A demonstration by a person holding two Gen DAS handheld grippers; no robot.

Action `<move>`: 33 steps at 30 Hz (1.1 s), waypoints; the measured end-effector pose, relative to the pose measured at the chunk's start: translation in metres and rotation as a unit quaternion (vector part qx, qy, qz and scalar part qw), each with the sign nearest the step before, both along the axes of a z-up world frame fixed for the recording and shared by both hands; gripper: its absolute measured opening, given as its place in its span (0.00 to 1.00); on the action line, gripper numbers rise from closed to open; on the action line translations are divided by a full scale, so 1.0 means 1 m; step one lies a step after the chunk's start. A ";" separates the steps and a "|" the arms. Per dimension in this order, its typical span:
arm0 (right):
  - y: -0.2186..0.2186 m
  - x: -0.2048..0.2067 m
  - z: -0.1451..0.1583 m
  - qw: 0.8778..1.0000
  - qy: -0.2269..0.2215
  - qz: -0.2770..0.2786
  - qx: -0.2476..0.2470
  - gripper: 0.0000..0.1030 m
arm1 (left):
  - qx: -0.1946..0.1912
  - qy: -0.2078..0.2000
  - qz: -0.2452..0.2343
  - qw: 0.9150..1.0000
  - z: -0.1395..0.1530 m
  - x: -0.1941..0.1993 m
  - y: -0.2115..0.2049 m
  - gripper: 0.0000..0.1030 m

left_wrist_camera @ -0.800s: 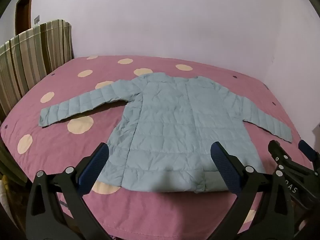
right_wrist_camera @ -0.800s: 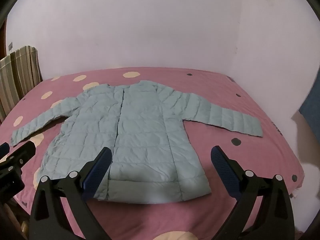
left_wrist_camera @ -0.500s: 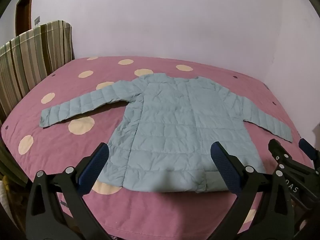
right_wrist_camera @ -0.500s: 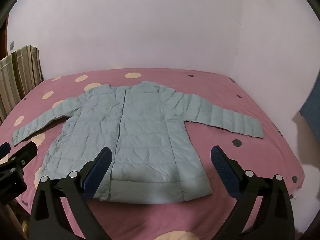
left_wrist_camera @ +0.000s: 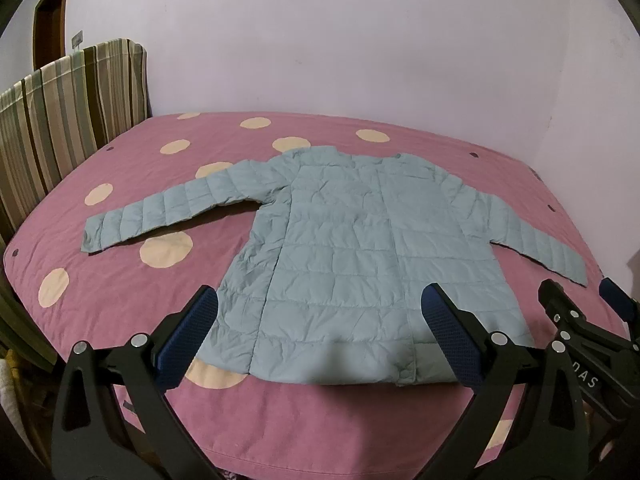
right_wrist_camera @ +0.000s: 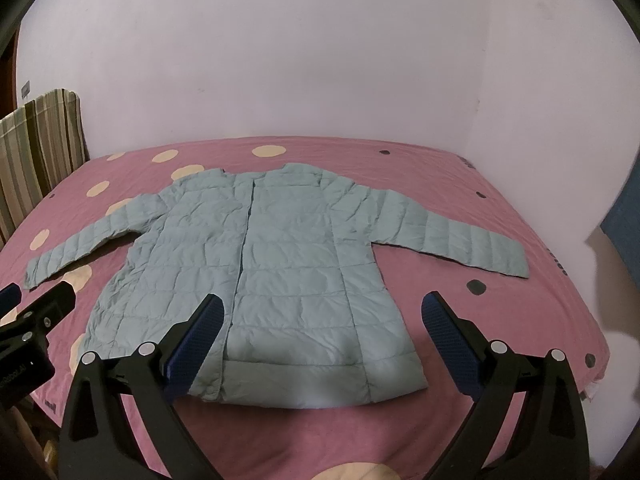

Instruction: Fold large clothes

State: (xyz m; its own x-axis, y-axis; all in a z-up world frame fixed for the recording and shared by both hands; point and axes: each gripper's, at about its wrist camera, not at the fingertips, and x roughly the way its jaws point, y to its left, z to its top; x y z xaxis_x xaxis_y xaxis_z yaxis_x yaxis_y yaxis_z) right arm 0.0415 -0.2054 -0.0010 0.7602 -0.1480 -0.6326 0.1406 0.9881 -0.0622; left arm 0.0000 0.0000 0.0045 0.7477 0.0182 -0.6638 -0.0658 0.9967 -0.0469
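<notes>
One pale blue-green quilted puffer jacket (left_wrist_camera: 360,256), crinkled and stitched in horizontal bands, lies flat ahead of both claws on the pink bedspread (left_wrist_camera: 120,292) with cream dots, its two sleeves spread out sideways. The left gripper (left_wrist_camera: 320,336) and right gripper (right_wrist_camera: 322,336) both gape wide, holding nothing, their blue textured pads (right_wrist_camera: 450,340) hovering over the hem.

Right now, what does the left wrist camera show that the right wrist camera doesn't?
Only the left wrist view shows the brown door at far left and the open right gripper. Only the right wrist view shows the blue panel on the right wall and part of the left gripper. Both show the light blue jacket spread flat, sleeves out, on the pink dotted bed, plus the striped headboard.
</notes>
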 end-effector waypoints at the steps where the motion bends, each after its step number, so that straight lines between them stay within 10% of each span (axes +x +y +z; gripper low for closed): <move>1: 0.004 -0.001 0.002 1.000 0.000 0.000 0.000 0.95 | 0.001 0.000 0.000 1.000 0.000 0.000 0.000 0.98; 33: 0.003 -0.001 0.003 1.000 0.002 0.002 0.000 0.95 | -0.001 0.000 0.000 1.000 -0.007 -0.002 0.003 0.98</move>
